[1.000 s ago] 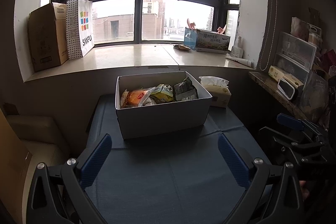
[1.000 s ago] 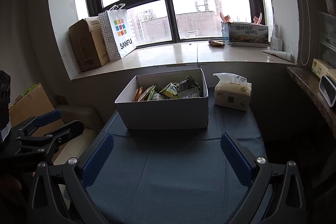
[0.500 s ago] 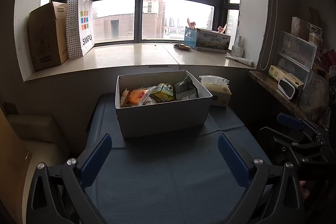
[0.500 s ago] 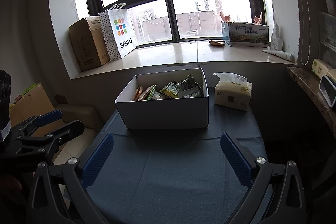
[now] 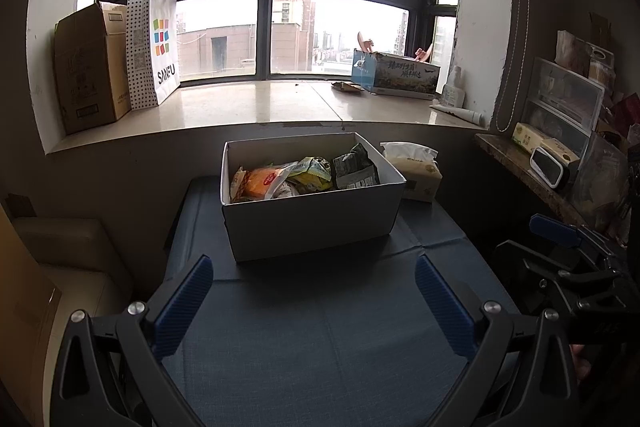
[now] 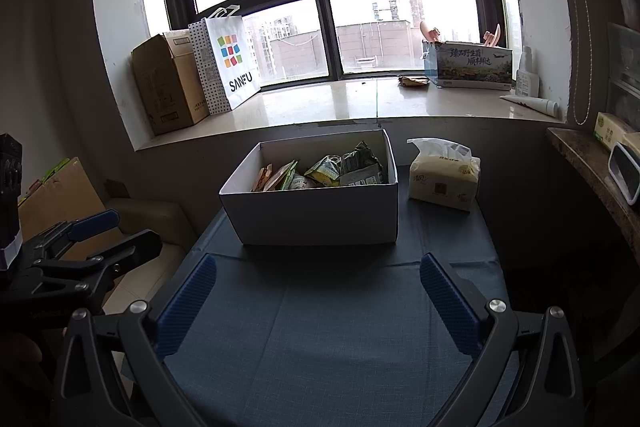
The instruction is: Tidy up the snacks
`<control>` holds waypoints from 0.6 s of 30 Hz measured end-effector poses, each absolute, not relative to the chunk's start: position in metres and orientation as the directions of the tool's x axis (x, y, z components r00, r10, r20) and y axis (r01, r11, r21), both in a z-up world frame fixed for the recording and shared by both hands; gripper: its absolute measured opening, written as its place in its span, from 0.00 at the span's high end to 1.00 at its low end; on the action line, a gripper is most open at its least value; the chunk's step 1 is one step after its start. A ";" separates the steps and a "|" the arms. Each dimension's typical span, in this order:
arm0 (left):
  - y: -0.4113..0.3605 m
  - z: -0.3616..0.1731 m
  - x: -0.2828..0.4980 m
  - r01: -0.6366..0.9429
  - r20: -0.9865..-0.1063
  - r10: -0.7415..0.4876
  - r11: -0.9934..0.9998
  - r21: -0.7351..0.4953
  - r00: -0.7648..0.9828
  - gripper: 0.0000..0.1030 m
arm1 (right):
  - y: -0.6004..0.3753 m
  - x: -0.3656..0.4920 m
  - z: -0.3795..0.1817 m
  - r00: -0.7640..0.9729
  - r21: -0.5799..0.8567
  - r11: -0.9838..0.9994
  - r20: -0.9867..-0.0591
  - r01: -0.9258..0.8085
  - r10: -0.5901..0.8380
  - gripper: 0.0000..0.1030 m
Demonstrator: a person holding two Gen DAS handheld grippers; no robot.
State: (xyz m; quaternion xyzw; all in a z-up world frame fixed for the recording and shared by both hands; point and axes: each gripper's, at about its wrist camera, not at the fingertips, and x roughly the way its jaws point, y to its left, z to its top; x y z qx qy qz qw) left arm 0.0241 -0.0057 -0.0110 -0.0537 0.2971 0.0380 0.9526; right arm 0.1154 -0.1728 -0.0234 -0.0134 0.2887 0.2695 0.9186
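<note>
White box [image 5: 312, 223] of snack packets [image 5: 304, 175] sitting at the far end of the blue-clothed table [image 5: 320, 339], tissue pack [image 5: 416, 173] lying just beside it, left tongs [image 5: 314, 297] and right tongs [image 6: 318, 297] hovering before it, both gaping wide, gripping nothing.

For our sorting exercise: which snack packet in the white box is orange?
The orange packet at the left end of the white box; the packets beside it are yellow-green and dark grey.
</note>
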 end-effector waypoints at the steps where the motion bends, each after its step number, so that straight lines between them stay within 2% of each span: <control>1: -0.006 -0.011 0.024 -0.104 -0.570 0.041 0.991 -0.079 0.821 0.00 | -0.173 0.115 -0.023 0.688 0.131 0.854 -0.538 -0.503 0.488 0.00; 18: -0.006 -0.011 0.024 -0.094 -0.571 0.034 0.993 -0.076 0.820 0.00 | -0.172 0.116 -0.026 0.685 0.129 0.853 -0.542 -0.505 0.487 0.00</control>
